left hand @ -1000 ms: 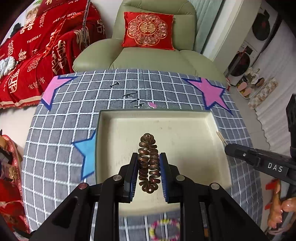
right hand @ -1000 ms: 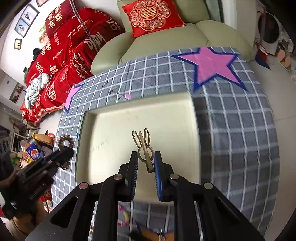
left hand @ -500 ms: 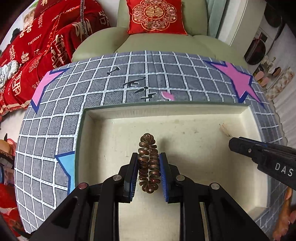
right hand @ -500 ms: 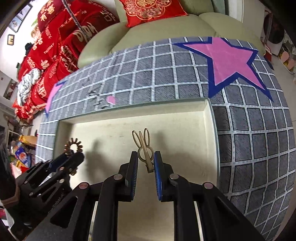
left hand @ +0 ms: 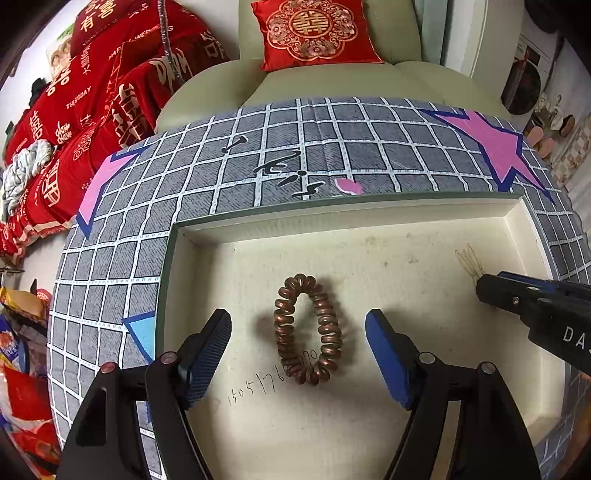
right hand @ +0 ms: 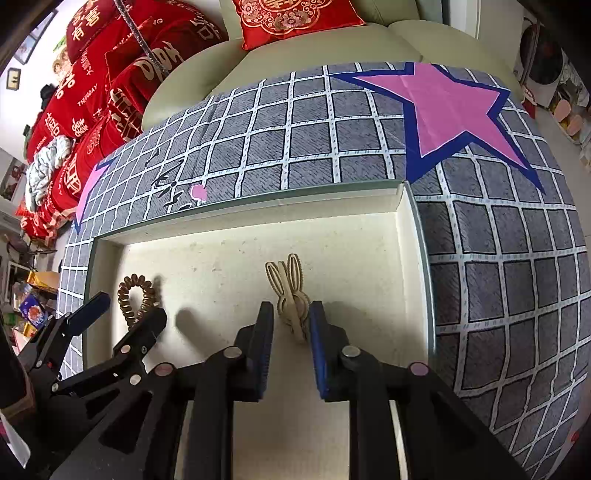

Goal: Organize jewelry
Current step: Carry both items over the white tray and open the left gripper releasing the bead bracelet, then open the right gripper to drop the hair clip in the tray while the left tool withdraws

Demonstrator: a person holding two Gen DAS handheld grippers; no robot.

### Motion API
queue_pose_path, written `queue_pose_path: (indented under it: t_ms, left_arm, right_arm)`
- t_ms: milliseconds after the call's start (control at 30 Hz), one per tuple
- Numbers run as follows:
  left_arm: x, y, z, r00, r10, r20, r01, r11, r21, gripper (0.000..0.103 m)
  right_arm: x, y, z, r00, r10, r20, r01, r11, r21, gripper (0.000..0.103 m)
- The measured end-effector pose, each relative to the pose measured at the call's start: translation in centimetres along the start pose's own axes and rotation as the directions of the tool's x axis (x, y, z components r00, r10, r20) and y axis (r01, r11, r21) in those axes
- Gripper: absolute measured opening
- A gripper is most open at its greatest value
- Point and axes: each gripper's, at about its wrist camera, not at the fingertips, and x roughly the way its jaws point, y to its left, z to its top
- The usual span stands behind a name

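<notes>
A bronze spiral hair tie (left hand: 308, 328) lies flat on the floor of the cream tray (left hand: 369, 221), free between the wide-open fingers of my left gripper (left hand: 299, 354). It also shows in the right wrist view (right hand: 136, 295). My right gripper (right hand: 291, 325) is low inside the tray and shut on a beige rabbit-ear hair clip (right hand: 290, 291), whose ears point away from me. The right gripper and the clip's ears (left hand: 468, 260) also show at the right of the left wrist view.
The tray sits on a grey checked cloth (left hand: 332, 147) with pink stars (right hand: 443, 107) and a blue star (left hand: 142, 332). A green armchair with a red cushion (left hand: 312, 31) stands behind. Red bedding (left hand: 92, 92) is piled at the left.
My left gripper has opened and let go of the hair tie, which now lies on the tray floor. Both grippers have moved lower and further into the tray. The right still holds the clip.
</notes>
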Motion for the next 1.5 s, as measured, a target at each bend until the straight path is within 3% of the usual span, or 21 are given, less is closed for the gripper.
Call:
queue_pose_path:
  t_ms: [100,300,333,367,600,767,833,1133,1500]
  left_arm:
    - [-0.4,0.1,0.1,1.0,0.005,-0.001,-0.005,1.0,-0.001,0.082]
    - [-2.7,1.0,-0.2,0.999,0.002,0.032,-0.002,1.0,-0.025,0.082]
    - [-3.1,1.2,-0.3,0.999,0.001,0.039,0.0,1.0,-0.026,0.084]
    - [-3.5,1.3,-0.4,0.999,0.001,0.044,0.0,1.0,-0.026,0.103]
    - [-6.8,2.4,-2.4,0.996,-0.016,0.087,0.017,1.0,-0.015,0.103]
    - [-8.7,3.8,-4.9,0.997,-0.034,0.066,0.036,0.999,-0.032,0.103]
    - [-9.7,4.5,-6.3,0.998,-0.027,0.061,0.029,0.999,-0.036,0.103]
    - [-12.4,8.0,-13.1,0.999,0.024,0.029,-0.023,0.999,-0.047,0.103]
    - [-12.5,11.1,-20.7,0.994,0.026,-0.107,-0.036,0.996,-0.086,0.103]
  right_arm:
    - [-0.6,0.0,0.0,1.0,0.026,0.009,-0.026,1.0,0.015,0.041]
    - [-2.8,0.1,0.1,0.996,0.077,0.04,-0.079,0.996,0.045,0.051]
    - [-3.1,0.3,0.1,0.996,0.083,0.044,-0.085,0.995,0.05,0.052]
    - [-3.6,0.3,0.0,0.995,0.09,0.049,-0.093,0.994,0.057,0.052]
    - [-6.5,1.4,-1.4,0.987,0.136,0.082,-0.142,0.987,0.075,0.08]
    - [-9.0,2.1,-3.2,0.98,0.162,0.112,-0.172,0.982,0.082,0.084]
    - [-9.9,2.3,-4.0,0.978,0.17,0.121,-0.181,0.98,0.087,0.092]
    - [-13.4,2.4,-9.2,0.977,0.173,0.127,-0.184,0.979,0.083,0.092]
    - [-14.8,1.9,-17.1,0.992,0.103,0.067,-0.111,0.986,0.125,0.092]
